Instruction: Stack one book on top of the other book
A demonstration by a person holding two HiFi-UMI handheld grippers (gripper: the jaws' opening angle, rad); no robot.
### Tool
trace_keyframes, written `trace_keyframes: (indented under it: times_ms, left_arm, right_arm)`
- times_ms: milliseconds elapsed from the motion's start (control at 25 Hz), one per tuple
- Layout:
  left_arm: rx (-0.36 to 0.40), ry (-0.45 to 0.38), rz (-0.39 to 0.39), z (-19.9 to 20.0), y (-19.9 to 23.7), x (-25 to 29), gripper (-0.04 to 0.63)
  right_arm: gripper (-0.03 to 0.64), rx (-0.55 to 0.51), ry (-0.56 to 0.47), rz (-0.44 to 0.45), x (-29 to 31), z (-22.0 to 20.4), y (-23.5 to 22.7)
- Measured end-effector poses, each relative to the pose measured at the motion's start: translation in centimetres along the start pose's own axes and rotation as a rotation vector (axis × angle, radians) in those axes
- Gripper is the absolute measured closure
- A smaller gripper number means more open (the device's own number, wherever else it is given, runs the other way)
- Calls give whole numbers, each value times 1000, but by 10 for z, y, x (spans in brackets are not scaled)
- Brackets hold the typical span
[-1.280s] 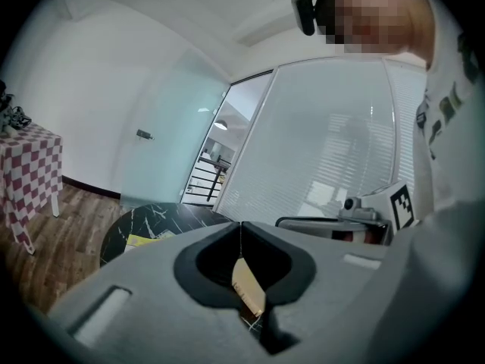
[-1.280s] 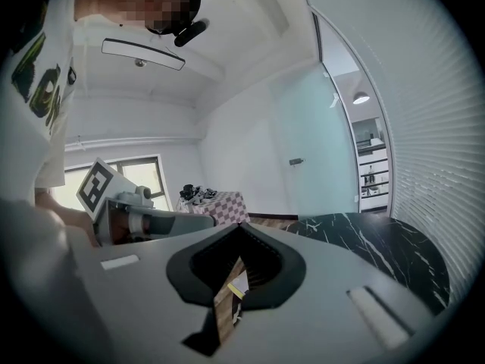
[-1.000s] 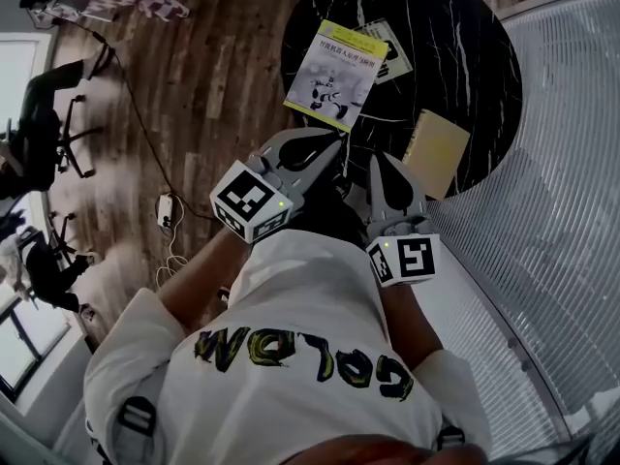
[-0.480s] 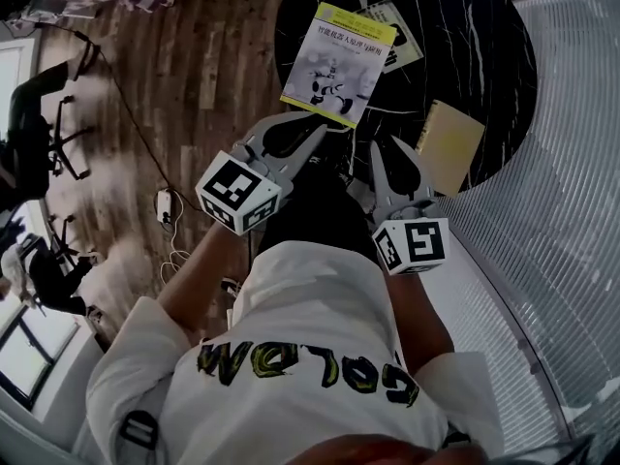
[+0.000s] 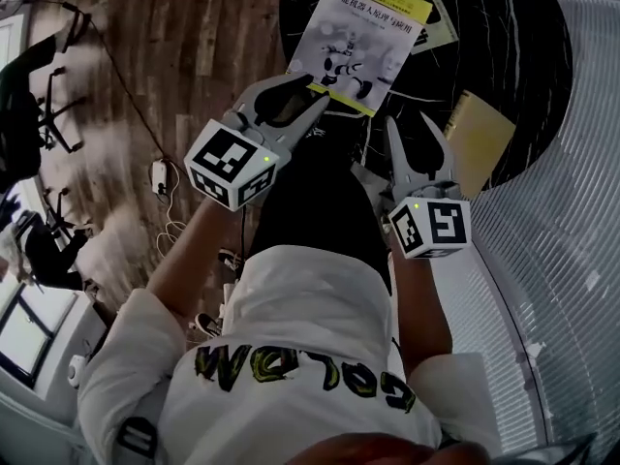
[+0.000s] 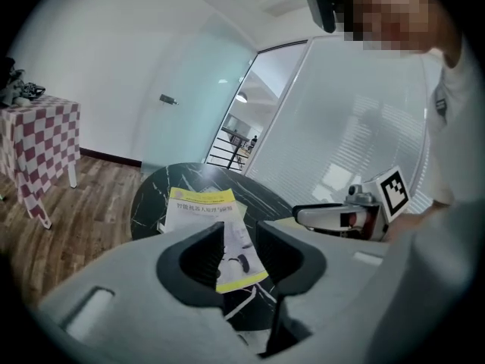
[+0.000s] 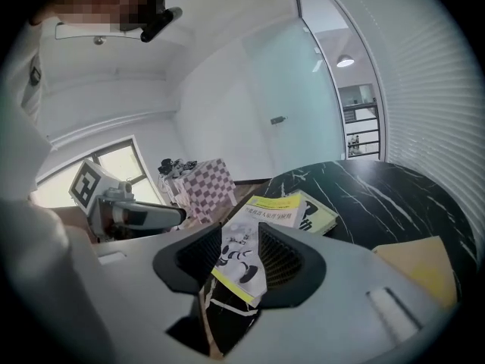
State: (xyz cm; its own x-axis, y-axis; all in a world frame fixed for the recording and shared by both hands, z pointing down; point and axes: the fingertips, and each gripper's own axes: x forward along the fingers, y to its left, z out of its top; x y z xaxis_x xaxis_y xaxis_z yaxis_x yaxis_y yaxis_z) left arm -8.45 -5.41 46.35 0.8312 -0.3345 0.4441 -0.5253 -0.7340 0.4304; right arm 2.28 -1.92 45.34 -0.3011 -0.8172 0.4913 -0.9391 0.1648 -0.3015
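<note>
A white book with yellow borders (image 5: 373,37) lies flat on the near left part of the round black marble table (image 5: 504,56). A second book (image 5: 431,13) lies just behind it, partly under its far corner. My left gripper (image 5: 312,90) is at the white book's near left corner, apart from it. My right gripper (image 5: 414,129) hangs over the table's near rim. Both have just been opening their jaws, and nothing is between them. The left gripper view shows the white book (image 6: 198,211) beyond the gap, and the right gripper view shows it (image 7: 261,217) too.
A yellow notebook (image 5: 481,141) lies at the table's near right edge. A ribbed glass wall (image 5: 581,211) curves along the right. On the wooden floor to the left are a power strip with a cable (image 5: 160,177) and office chairs (image 5: 39,114). A checkered-cloth table (image 6: 34,139) stands further off.
Both grippers have come down and forward toward the table, and their jaws have gone from shut to open. The left one has reached the white book's near corner.
</note>
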Motion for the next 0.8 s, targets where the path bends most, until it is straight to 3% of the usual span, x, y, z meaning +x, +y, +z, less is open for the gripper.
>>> trace_keyframes:
  times_ms: [280, 480, 640, 800]
  left_arm:
    - [-20, 51, 54, -31, 41, 12, 409]
    - [-45, 91, 71, -52, 66, 23, 398]
    - [-50, 121, 84, -61, 86, 38, 340]
    - [-78, 133, 91, -70, 104, 48, 329]
  right_arm:
    - [393, 48, 47, -9, 31, -29, -21]
    - [366, 133, 77, -4, 51, -49, -32]
    - [326, 171, 99, 7, 66, -64, -40]
    - [320, 182, 122, 13, 77, -77, -48]
